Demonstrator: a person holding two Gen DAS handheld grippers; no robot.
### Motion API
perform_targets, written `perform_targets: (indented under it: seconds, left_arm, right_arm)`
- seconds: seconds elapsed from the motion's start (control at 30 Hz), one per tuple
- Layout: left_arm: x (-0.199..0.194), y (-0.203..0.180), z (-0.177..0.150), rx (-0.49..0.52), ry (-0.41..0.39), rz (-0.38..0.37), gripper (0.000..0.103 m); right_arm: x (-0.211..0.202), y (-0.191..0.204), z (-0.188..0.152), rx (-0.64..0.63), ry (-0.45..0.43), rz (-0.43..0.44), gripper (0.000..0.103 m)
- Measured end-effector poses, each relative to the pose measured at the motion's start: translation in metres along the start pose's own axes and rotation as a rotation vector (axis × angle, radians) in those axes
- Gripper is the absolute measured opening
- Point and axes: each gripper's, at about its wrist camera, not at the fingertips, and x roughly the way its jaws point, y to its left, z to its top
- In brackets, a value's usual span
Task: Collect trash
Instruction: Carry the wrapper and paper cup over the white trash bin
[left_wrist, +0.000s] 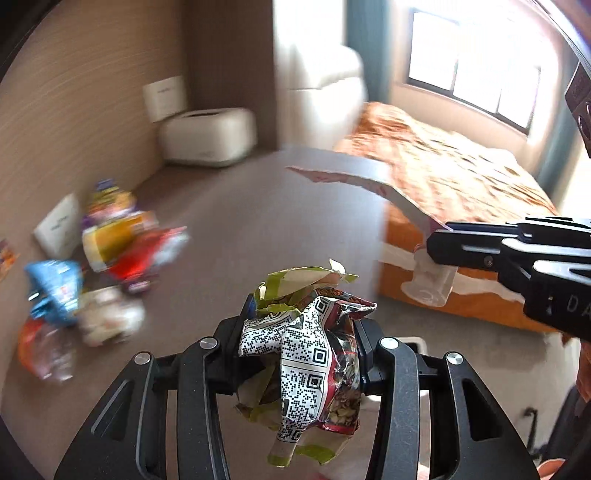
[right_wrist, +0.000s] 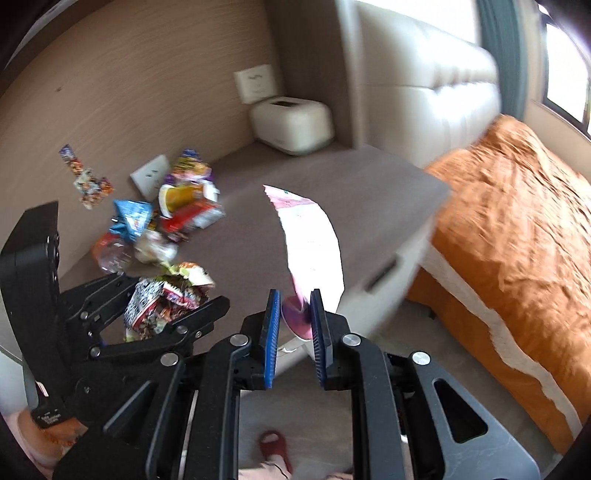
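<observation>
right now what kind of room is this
Most likely a bedroom, perhaps a hotel room: a bed with an orange cover, a padded cream headboard, and a bedside table strewn with snack wrappers beside it.

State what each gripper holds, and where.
Left gripper: crumpled snack wrapper, clamped across its middle. Right gripper: pink-white wrapper, pinched at its lower end.

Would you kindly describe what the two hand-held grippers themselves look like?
The left hand-held gripper and the right hand-held gripper are matte black linkage frames with round silver pivot pins. The right one's fingers carry ribbed blue pads. White lettering marks the right one's body.
</observation>
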Motion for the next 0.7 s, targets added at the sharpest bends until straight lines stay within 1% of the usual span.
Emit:
perform_targets:
  seconds: [0.07, 0.1, 0.17, 0.23, 0.33, 0.37, 0.5, 0.53, 0.57, 0.6, 0.63, 0.7]
  left_arm:
    - [0.012, -0.029, 0.002, 0.044, 0.013, -0.041, 0.043]
    - [0.023, -0.048, 0.002, 0.069, 0.031, -0.073, 0.043]
    - [0.043, -0.074, 0.001, 0.104, 0.062, -0.116, 0.043]
    - [0.059, -0.096, -0.005, 0.144, 0.089, -0.143, 0.043]
    - [0.093, -0.128, -0.014, 0.2, 0.143, -0.185, 0.043]
    - [0.105, -0.137, -0.019, 0.217, 0.16, -0.194, 0.043]
    - [0.168, -0.172, -0.047, 0.278, 0.242, -0.237, 0.043]
    - [0.189, -0.182, -0.057, 0.297, 0.261, -0.251, 0.043]
    - [0.207, -0.192, -0.067, 0.318, 0.28, -0.257, 0.043]
    - [0.219, -0.2, -0.077, 0.331, 0.296, -0.262, 0.043]
    - [0.236, -0.206, -0.088, 0.346, 0.315, -0.272, 0.043]
    - [0.271, -0.218, -0.11, 0.368, 0.347, -0.296, 0.043]
  right_arm:
    - [-0.006, -0.022, -0.012, 0.024, 0.02, -0.031, 0.017]
    - [-0.008, -0.034, -0.019, 0.036, 0.032, -0.046, 0.017]
    - [-0.009, -0.059, -0.035, 0.062, 0.054, -0.078, 0.017]
    - [-0.006, -0.078, -0.048, 0.075, 0.076, -0.095, 0.017]
    - [0.007, -0.113, -0.071, 0.095, 0.117, -0.114, 0.017]
    - [0.014, -0.125, -0.08, 0.098, 0.132, -0.125, 0.017]
    - [0.054, -0.175, -0.121, 0.142, 0.2, -0.11, 0.017]
    - [0.065, -0.186, -0.131, 0.148, 0.213, -0.102, 0.017]
    - [0.078, -0.197, -0.143, 0.158, 0.224, -0.076, 0.017]
    - [0.095, -0.208, -0.158, 0.151, 0.239, -0.065, 0.017]
    - [0.105, -0.214, -0.167, 0.143, 0.252, -0.069, 0.017]
    - [0.137, -0.233, -0.195, 0.141, 0.29, -0.058, 0.017]
